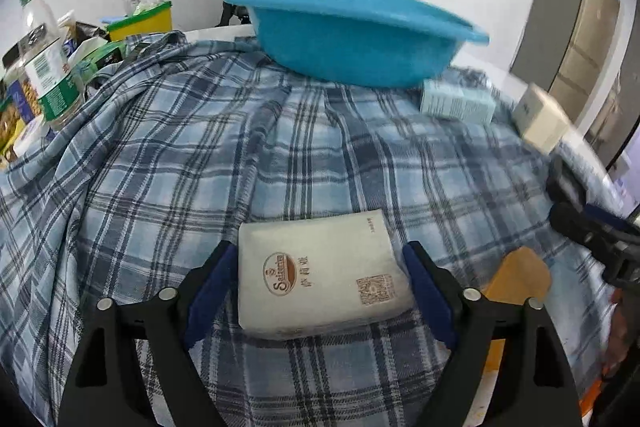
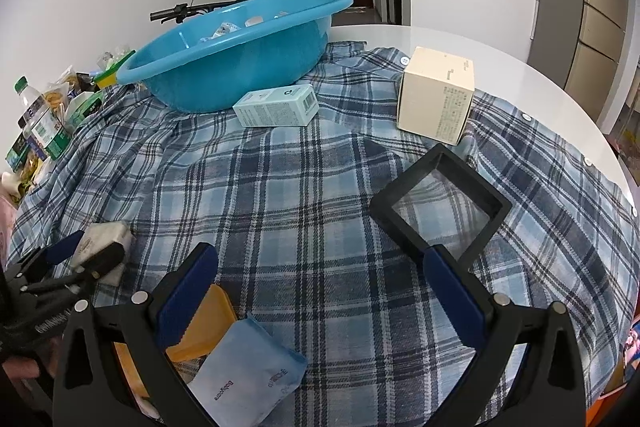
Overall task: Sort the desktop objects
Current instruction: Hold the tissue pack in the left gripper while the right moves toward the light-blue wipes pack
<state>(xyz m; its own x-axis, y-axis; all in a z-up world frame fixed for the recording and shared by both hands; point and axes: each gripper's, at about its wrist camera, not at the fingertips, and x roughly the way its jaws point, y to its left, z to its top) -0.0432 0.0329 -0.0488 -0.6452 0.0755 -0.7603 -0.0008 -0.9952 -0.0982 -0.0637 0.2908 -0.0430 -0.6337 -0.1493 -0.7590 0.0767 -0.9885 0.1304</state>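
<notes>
Here, a blue and white checked cloth [image 1: 280, 147] covers the table, and a big blue tub [image 2: 224, 67] sits on it at the far side. The tub is the landmark. Right in front of the tub lies a small pale green box [image 2: 276, 105], just beside its wall. To the right of the tub, a little apart, stands a cream box [image 2: 437, 95]. Nearer than that box lies a black square frame [image 2: 440, 203] with a see-through middle.

Well in front of the tub, the left gripper [image 1: 320, 263] has its jaws around a white tissue pack [image 1: 320, 275]. The blue pads [image 1: 212, 279] sit just beside the pack's two sides. You cannot tell if they squeeze it or only sit close.

The right gripper [image 2: 320, 267] is also well in front of the tub. Its jaws are spread wide with only cloth between them. Under its left finger lie an orange thing [image 2: 208, 327] and a light blue packet [image 2: 248, 375].

Left of the tub, bottles and snacks [image 2: 40, 123] crowd the table edge.
</notes>
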